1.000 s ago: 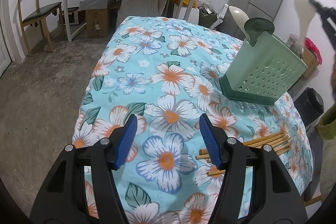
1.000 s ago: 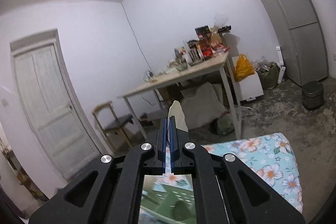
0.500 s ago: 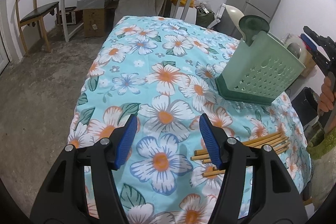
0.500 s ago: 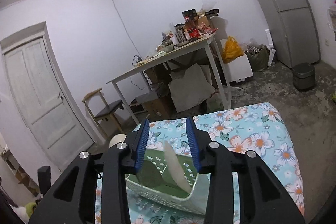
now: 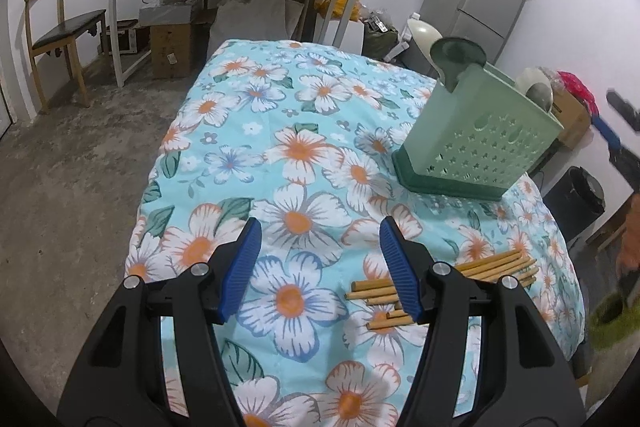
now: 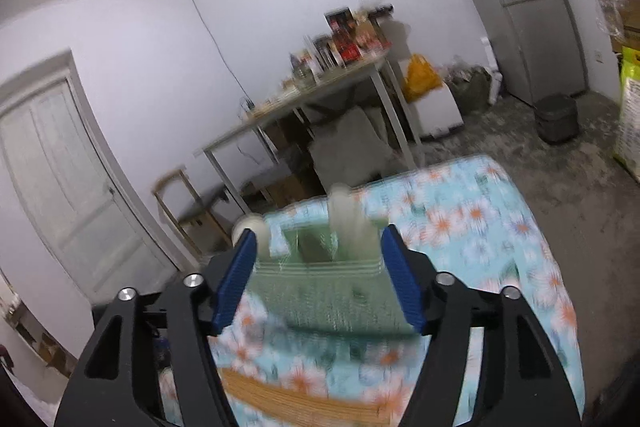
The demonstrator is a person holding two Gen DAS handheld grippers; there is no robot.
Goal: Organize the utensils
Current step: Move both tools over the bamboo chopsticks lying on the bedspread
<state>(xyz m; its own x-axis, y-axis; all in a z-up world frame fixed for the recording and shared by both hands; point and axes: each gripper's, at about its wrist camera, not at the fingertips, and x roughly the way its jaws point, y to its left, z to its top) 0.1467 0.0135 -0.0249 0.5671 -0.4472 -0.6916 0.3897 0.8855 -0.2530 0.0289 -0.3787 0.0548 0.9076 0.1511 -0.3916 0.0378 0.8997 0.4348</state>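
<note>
Bamboo chopsticks (image 5: 440,283) near green caddy (image 5: 480,143), seemingly unobstructed

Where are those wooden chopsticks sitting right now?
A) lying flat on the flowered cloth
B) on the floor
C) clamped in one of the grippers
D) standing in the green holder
A: the chopsticks lie in a loose bundle on the flowered cloth, apart from the green holder; the left gripper and the right gripper are both open and hold nothing.

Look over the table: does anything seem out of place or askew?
Yes. The chopsticks lie loose in a fanned bundle on the cloth, not in the caddy with the spoons. The caddy stands upright; nothing looks spilled or broken.
</note>
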